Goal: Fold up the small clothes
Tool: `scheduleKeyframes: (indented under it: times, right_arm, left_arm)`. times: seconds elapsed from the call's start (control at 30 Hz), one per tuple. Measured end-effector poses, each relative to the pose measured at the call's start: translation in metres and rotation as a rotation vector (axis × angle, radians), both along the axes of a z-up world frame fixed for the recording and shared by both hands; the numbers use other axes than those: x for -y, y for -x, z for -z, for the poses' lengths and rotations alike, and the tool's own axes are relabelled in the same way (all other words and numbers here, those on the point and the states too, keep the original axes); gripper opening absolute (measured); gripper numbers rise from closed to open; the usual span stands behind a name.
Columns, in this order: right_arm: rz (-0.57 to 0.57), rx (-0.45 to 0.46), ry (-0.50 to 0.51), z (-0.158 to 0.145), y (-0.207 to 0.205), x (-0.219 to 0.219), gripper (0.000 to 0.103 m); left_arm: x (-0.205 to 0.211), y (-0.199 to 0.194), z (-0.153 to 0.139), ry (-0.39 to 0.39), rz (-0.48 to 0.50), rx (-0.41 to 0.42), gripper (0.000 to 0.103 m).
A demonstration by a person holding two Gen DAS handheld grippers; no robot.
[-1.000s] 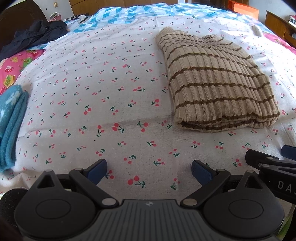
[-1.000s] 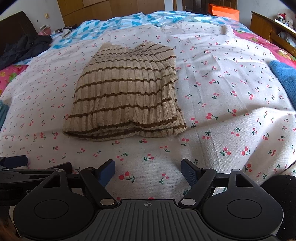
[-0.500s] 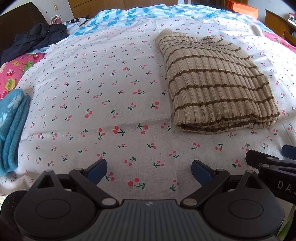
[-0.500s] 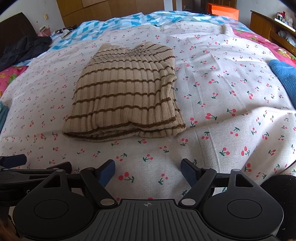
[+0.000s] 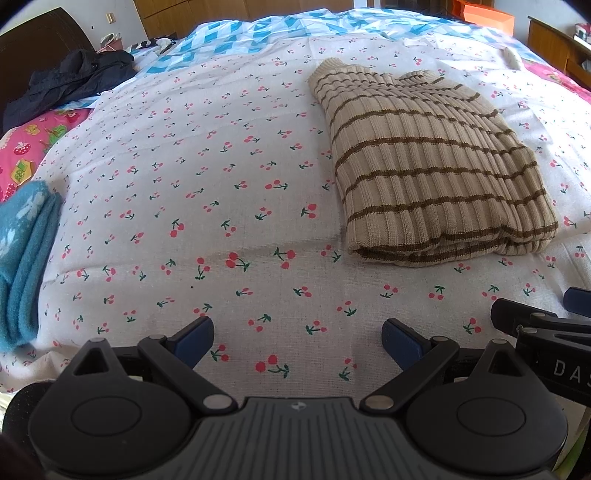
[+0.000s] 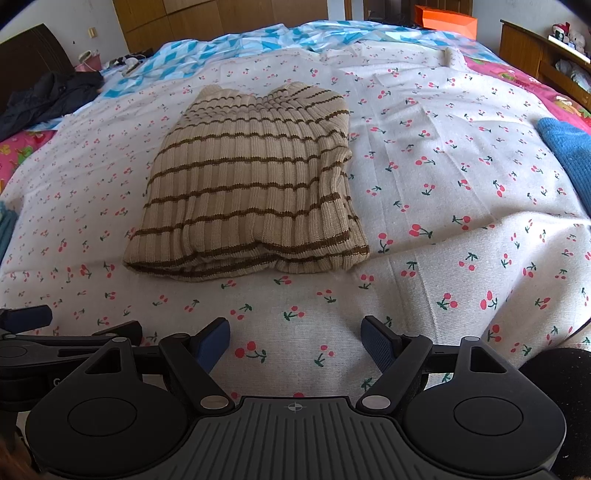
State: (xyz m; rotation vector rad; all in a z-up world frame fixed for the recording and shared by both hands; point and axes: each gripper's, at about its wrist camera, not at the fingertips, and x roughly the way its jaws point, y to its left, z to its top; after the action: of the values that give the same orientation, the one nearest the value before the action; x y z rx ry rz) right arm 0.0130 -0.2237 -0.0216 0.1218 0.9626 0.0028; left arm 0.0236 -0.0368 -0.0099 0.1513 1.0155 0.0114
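The left tool (image 5: 297, 339) stands with its jaws wide apart and nothing between its blue pads (image 5: 194, 339), above the near edge of the bed. The right tool (image 6: 295, 341) is just beside it on the right, jaws likewise spread wide and empty; its near finger shows at the right edge of the left wrist view, and the left tool's finger shows at the left edge of the right wrist view. Both point down and forward over the cherry-print sheet (image 5: 221, 184) that covers the bed.

Farther out, the beige sweater with brown stripes (image 6: 251, 184) lies folded flat on the sheet, its thick folded edge toward the tools and its ribbed collar end on the far side. It is apart from both tools, ahead and to the right of the left one, ahead and slightly left of the right one.

At the left edge of the bed a light blue fluffy garment (image 5: 22, 266) lies folded; a darker blue one (image 6: 569, 155) lies at the right edge. On the far left a dark jacket (image 5: 70, 81) is heaped beside a pink printed cover (image 5: 29, 140). A blue-and-white patterned cloth (image 6: 258, 40) lies across the far end, with an orange box (image 6: 443, 18) beyond it.
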Motion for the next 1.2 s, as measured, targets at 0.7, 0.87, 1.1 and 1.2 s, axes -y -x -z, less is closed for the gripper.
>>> scheduleKeyframes:
  times: [0.7,0.87,1.1,1.2]
  right_arm:
    - [0.0,-0.001,0.0,0.0004,-0.0003,0.0013,0.08]
    - [0.0,0.0,-0.001,0.0002,-0.0002,0.0011,0.08]
    - [0.003,0.0,-0.005,0.0011,0.0003,0.0022,0.08]
    - [0.003,0.001,-0.007,0.0004,0.0005,0.0022,0.08]
  left_arm:
    - [0.0014,-0.0001,-0.0011,-0.008,0.003,0.004,0.102]
    - [0.0016,-0.0001,-0.001,-0.008,0.003,0.005,0.102]
    - [0.003,0.0014,-0.0025,-0.016,0.012,0.022,0.1]
    - [0.0032,0.0019,-0.0029,-0.015,0.011,0.024,0.099]
